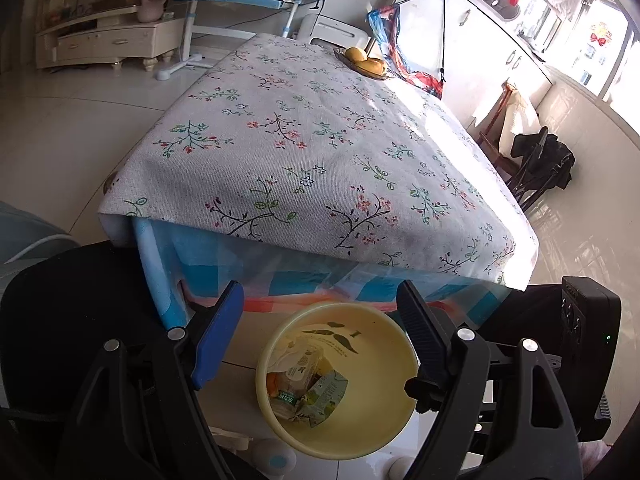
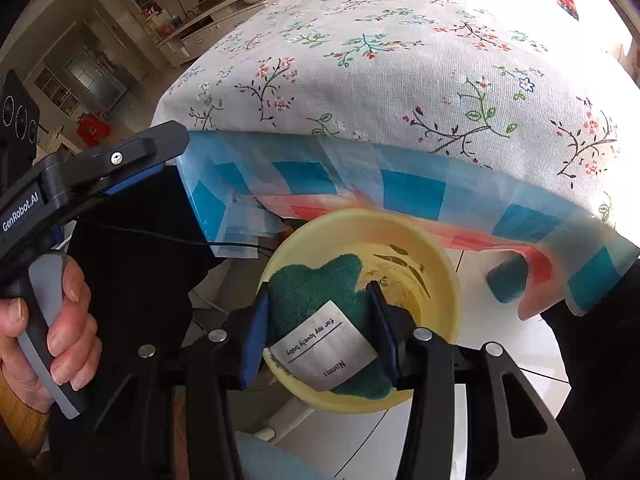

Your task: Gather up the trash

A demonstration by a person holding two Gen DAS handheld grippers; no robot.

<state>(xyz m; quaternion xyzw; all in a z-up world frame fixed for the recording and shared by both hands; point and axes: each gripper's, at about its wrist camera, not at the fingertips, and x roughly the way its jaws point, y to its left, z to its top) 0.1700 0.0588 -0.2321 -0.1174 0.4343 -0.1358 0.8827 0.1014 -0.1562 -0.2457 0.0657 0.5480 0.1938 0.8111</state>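
A table [image 1: 304, 152] under a floral cloth stands behind the yellow bin [image 2: 436, 264] on the floor. The right tool [image 2: 320, 328], angled steeply down, pinches a green cloth [image 2: 308, 292] with a white label over the bin's mouth. The left tool [image 1: 320, 336] hangs spread and empty above the bin, wrappers [image 1: 304, 388] lying inside.

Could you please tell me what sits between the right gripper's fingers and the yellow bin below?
A green towel with a white label, held in the right gripper above the yellow bin, in the right wrist view.

Home living room: floral-clothed table [image 1: 304, 148], fruit bowl [image 1: 366, 64], TV cabinet [image 1: 108, 40].
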